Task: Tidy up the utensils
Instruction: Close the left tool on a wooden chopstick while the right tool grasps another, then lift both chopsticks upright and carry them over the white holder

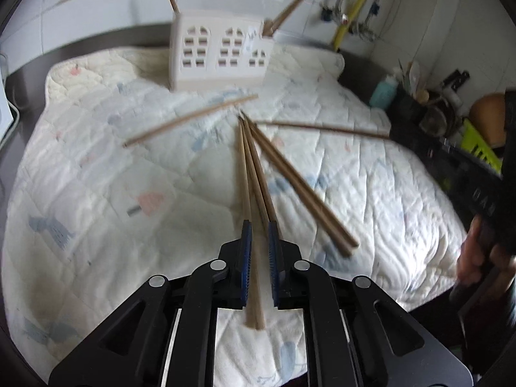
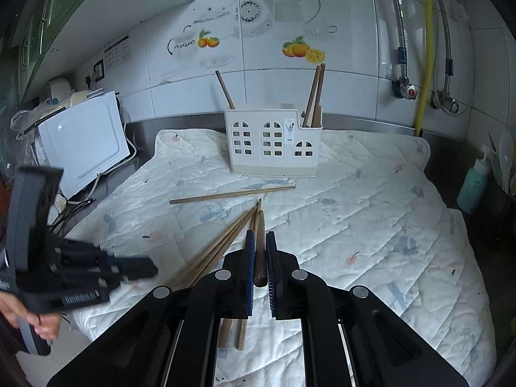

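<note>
A white utensil holder [image 1: 219, 54] [image 2: 274, 142] with window cut-outs stands at the back of a quilted cloth, with chopsticks upright in its end compartments. Several wooden chopsticks lie loose on the cloth. My left gripper [image 1: 258, 225] has its jaws narrowly apart around a pair of chopsticks [image 1: 250, 174] that lie on the cloth. My right gripper [image 2: 259, 235] is shut on a single chopstick [image 2: 259, 248] and holds it over other chopsticks [image 2: 219, 248]. The left gripper also shows in the right wrist view [image 2: 142, 267].
The quilted cloth [image 2: 371, 225] covers a steel counter by a tiled wall. A white microwave [image 2: 84, 142] stands at the left. A teal bottle [image 2: 474, 187] and dark kitchen items [image 1: 435, 116] stand at the right. Pipes run down the wall.
</note>
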A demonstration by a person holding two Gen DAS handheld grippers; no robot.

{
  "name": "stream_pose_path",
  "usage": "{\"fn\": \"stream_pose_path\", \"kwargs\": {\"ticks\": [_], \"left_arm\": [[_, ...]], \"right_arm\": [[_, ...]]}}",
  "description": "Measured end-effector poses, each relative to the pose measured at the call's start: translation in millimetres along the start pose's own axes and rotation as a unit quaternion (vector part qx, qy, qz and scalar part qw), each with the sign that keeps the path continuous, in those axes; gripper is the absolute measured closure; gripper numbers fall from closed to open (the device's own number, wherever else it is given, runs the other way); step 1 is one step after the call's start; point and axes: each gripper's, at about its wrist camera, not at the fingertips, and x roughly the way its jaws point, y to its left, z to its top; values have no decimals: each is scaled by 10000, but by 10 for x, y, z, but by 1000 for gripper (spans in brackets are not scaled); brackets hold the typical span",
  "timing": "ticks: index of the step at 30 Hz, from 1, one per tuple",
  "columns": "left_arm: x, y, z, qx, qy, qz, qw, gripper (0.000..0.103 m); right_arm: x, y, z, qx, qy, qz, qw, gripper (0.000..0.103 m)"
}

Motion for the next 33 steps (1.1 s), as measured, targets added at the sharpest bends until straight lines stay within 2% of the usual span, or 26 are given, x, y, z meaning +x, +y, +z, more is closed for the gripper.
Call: {"fn": "stream_pose_path", "kwargs": {"ticks": [9,17,23,33], "left_arm": [[260,31,-187,-149,343,145,9992,92],[255,-23,-175,-144,269,379,9988,97],[37,23,9,-56,73,126,9999,98],[-217,200,478,-210,-585,-79,9980,98]], "right_arm": [[-23,-1,33,-18,-79,0,10000,96],[-32,-3,44,-9,-95,4,10000,96],[-76,-8,106,-9,-195,13,9998,96],[-74,-7,355,-114,-352,82,9993,96]]}}
